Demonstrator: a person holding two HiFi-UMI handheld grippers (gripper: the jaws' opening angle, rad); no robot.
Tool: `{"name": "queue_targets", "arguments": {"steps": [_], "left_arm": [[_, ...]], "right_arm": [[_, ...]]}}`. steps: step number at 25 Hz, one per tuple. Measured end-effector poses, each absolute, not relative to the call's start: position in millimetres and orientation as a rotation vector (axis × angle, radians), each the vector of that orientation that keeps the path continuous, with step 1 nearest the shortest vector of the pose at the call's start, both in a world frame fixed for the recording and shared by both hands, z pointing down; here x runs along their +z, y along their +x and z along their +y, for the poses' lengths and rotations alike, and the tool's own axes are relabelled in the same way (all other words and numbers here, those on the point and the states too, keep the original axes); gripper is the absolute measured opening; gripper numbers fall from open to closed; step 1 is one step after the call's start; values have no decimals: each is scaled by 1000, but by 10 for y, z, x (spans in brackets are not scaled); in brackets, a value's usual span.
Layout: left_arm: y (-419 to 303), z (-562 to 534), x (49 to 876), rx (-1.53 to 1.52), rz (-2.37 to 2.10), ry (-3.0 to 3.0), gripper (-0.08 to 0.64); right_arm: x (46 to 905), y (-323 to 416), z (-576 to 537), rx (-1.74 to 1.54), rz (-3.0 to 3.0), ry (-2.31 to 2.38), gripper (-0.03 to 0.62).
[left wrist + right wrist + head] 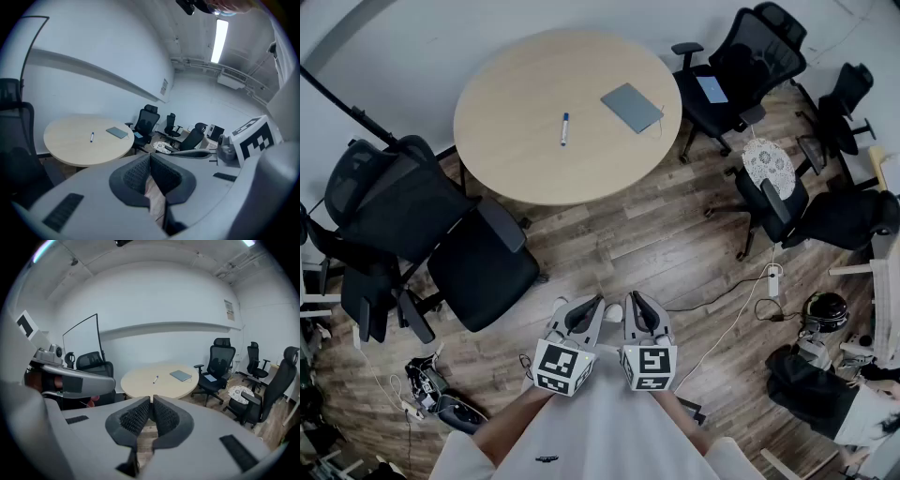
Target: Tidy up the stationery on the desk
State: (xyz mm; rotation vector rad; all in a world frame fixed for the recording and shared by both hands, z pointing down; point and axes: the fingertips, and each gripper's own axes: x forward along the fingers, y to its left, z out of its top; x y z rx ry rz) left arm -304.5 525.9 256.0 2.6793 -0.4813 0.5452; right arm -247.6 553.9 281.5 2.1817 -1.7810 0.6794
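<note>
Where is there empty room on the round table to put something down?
The table is mostly bare: the whole left side, from the pen out to the rim, and the near strip below the pen and the grey notebook. The gap between those two is narrower. The floor to the right is crowded with chairs.

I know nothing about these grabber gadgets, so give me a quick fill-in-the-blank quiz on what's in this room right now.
1. The pen and the grey notebook lie on the ___.
2. Its pale top is ___ in shape.
3. The left gripper and the right gripper have their jaws shut, and between them there is ___.

Missing words: table; round; nothing
</note>
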Motion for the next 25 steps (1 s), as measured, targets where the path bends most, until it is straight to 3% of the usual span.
{"name": "queue_targets", "arguments": {"steps": [7,25], "left_arm": [[-3285,5210,2554,587,-472,2695,21],[-2533,5346,2695,695,-527,2688,21]], "right_arm": [[2625,-2625,5533,611,-1769,2220,46],[2868,-1855,5670,750,-1855,2219,48]]}}
